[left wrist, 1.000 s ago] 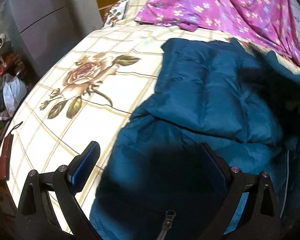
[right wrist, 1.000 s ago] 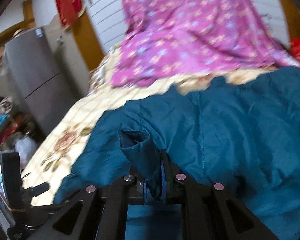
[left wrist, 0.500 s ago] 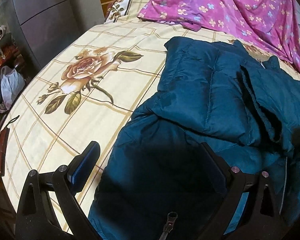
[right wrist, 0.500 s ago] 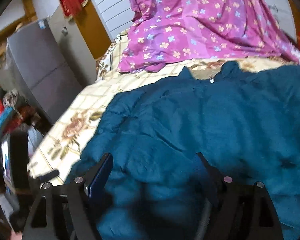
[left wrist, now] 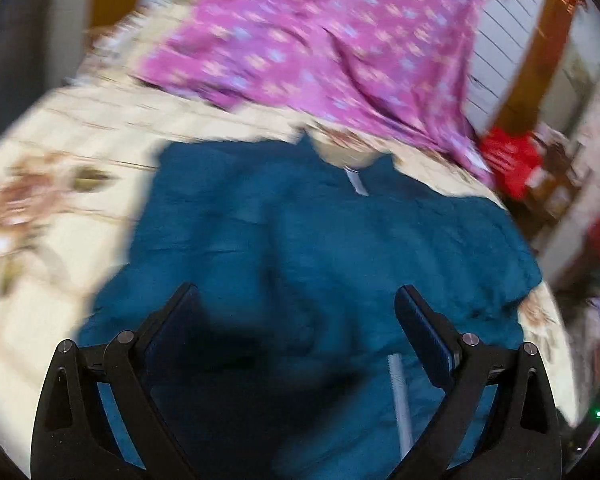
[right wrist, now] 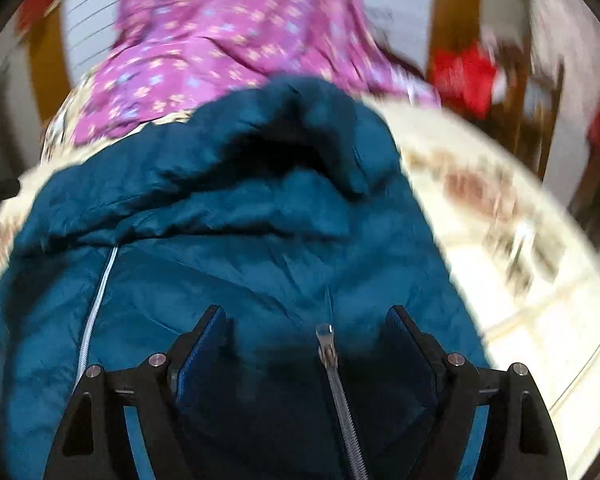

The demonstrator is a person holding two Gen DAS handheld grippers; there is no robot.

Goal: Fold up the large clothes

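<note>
The teal puffer jacket (left wrist: 300,240) lies on the bed (left wrist: 40,300), its collar toward twelve o'clock near the purple floral quilt (left wrist: 320,40); the left tongs (left wrist: 296,312) hang released above its lower body, gripping nothing; the right tongs (right wrist: 304,332) are likewise spread, straddling the zipper pull (right wrist: 326,340) at six o'clock. By my reading a side fold is just laid, and the next move calls for pinching the hem to fold lengthwise. Half a second ago the left view faced the rose print; both views have since swung rightward and blurred.
</note>
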